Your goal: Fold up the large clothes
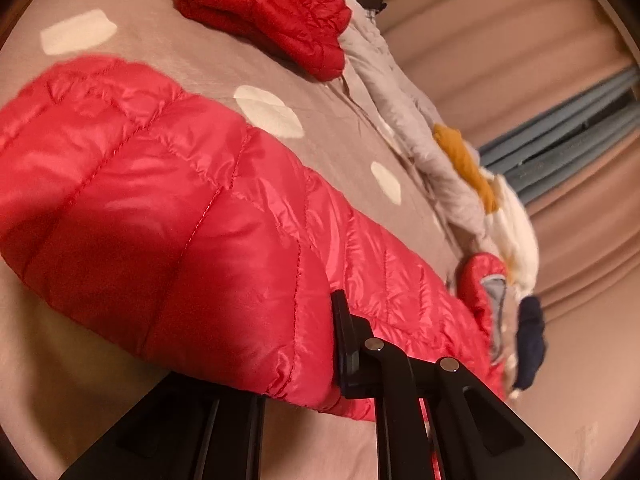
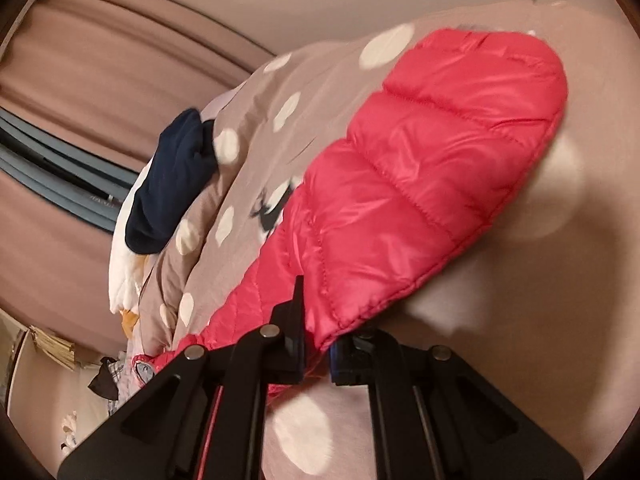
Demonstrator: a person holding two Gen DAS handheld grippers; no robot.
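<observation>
A bright red quilted puffer jacket (image 1: 168,208) lies spread on a taupe bedspread with cream dots (image 1: 280,64). My left gripper (image 1: 316,364) is shut on the jacket's hem at one corner; the left finger is hidden under the fabric. In the right wrist view the same jacket (image 2: 420,184) stretches away from me, and my right gripper (image 2: 318,344) is shut on its hem edge at the other corner. Both hold the hem slightly raised off the bed.
A second, darker red puffer jacket (image 1: 268,8) lies folded at the far side of the bed. A pile of clothes, grey, mustard, white and navy (image 1: 480,200), lines the bed's edge; it also shows in the right wrist view (image 2: 168,184). Pink curtains (image 1: 560,60) hang behind.
</observation>
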